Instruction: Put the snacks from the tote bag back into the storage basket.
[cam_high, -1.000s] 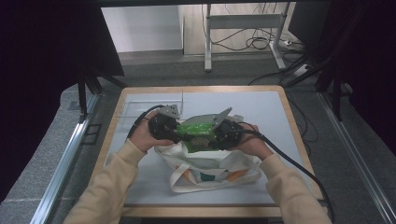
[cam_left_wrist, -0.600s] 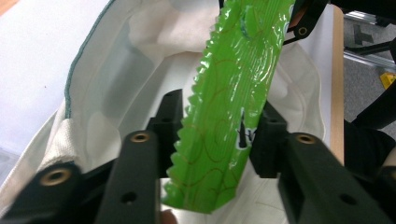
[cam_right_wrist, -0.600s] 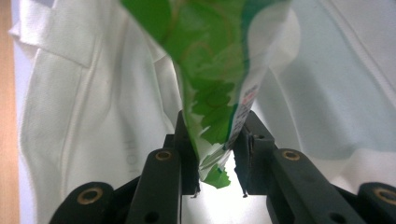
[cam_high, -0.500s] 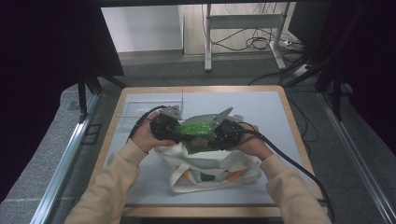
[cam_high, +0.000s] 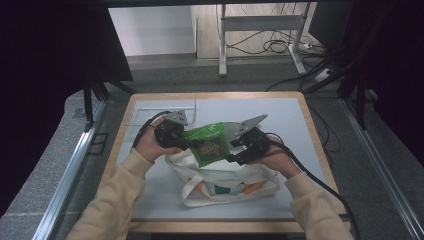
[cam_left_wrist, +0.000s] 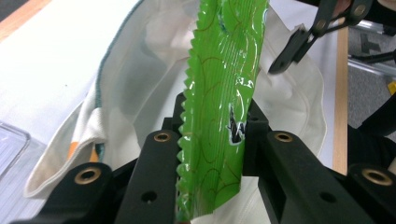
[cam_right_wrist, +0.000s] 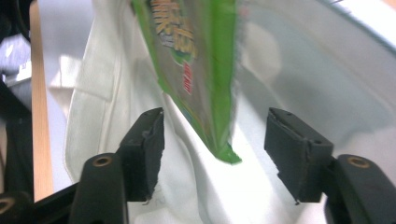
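A: What is borne by the table (cam_high: 150, 200), and where is it placed?

B: A white cloth bag (cam_high: 225, 182) is laid on the pale surface of the table, toward 6 o'clock of the board's middle in the high view. Its mouth is turned upward, and its handles are spread toward 6 o'clock. A clear tray (cam_high: 145, 116) is seen near the 10 o'clock corner, well apart from the bag.

A: Where is the green packet found?

B: The green packet (cam_high: 207, 144) is held above the bag's mouth, between the 2 grippers, tilted so that its lower corner is directed into the bag. In the left gripper view the packet (cam_left_wrist: 219, 107) is shown edge-on, with its serrated seam at 9 o'clock.

A: How are the fingers of the left gripper described?

B: The left gripper (cam_left_wrist: 212, 140), at 9 o'clock of the packet, has just been closing, and its jaws are clamped on the packet's lower part.

A: And those of the right gripper?

B: The right gripper (cam_right_wrist: 215, 140), at 3 o'clock of the packet in the high view (cam_high: 240, 150), has just been opening. Its fingers (cam_right_wrist: 149, 140) are set apart, and the packet's corner (cam_right_wrist: 205, 84) is hung between them, touched by neither pad.
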